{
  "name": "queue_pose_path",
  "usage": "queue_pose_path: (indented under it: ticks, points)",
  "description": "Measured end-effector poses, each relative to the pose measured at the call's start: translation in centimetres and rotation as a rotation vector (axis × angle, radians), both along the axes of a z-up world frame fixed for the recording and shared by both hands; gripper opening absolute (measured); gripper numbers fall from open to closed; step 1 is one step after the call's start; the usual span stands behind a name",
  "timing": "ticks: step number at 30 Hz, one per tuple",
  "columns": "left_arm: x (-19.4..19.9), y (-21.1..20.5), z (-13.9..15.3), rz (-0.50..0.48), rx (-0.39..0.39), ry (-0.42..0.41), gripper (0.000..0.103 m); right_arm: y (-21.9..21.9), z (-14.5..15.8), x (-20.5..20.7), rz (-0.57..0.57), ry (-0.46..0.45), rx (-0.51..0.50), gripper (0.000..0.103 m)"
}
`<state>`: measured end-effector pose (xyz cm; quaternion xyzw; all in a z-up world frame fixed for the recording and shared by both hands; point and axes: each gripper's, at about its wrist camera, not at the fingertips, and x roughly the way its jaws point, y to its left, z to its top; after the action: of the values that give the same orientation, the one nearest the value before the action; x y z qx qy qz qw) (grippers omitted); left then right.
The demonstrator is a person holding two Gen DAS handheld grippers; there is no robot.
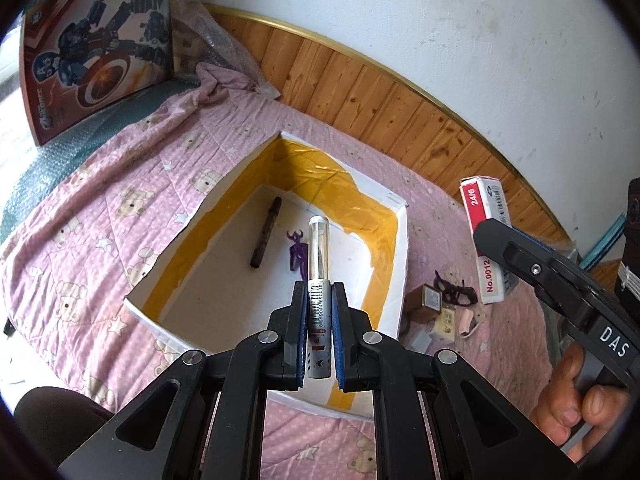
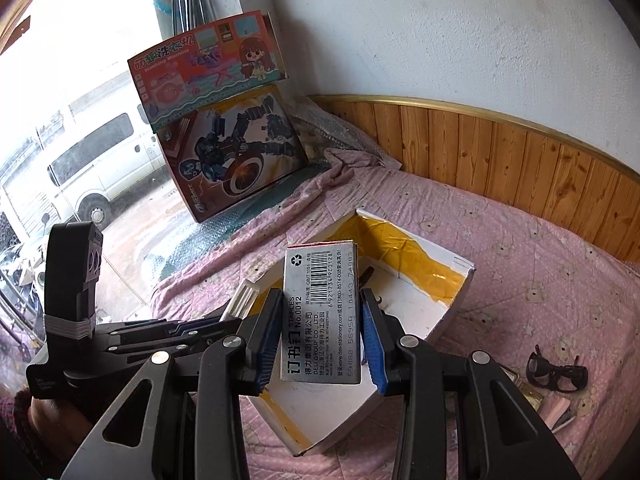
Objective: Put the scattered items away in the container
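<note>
Left tongs (image 1: 319, 312) clamped on a silver pen (image 1: 319, 276), right tongs (image 2: 320, 334) on a staples box (image 2: 320, 312): bring both low over the white box (image 1: 402, 240) before letting go

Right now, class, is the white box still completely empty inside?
No: the left wrist view shows a dark marker and a small purple figure lying on the floor of the white box.

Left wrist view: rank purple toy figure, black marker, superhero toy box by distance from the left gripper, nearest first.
From the left gripper, shut on a silver pen:
1. purple toy figure: inside the white box, just past the pen tip.
2. black marker: also inside, farther left on the floor.
3. superhero toy box: propped up at far left, well beyond.
</note>
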<state>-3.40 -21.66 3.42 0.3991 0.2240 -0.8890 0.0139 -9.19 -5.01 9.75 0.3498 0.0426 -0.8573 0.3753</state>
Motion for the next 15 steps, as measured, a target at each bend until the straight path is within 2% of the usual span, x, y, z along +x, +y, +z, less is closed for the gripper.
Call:
queue_pose_path:
  ticks: [6,15]
  points:
    - [-1.5,0.9,-1.3,-0.019,0.011,-0.042,0.011,-0.9,-1.6,-2.6,-0.014,-0.042,0.025,0.039]
    - [-3.8,2.5,-3.1,-0.028,0.006,-0.109,0.011,-2.6,-5.2,-6.7,-0.026,-0.085,0.132,0.039]
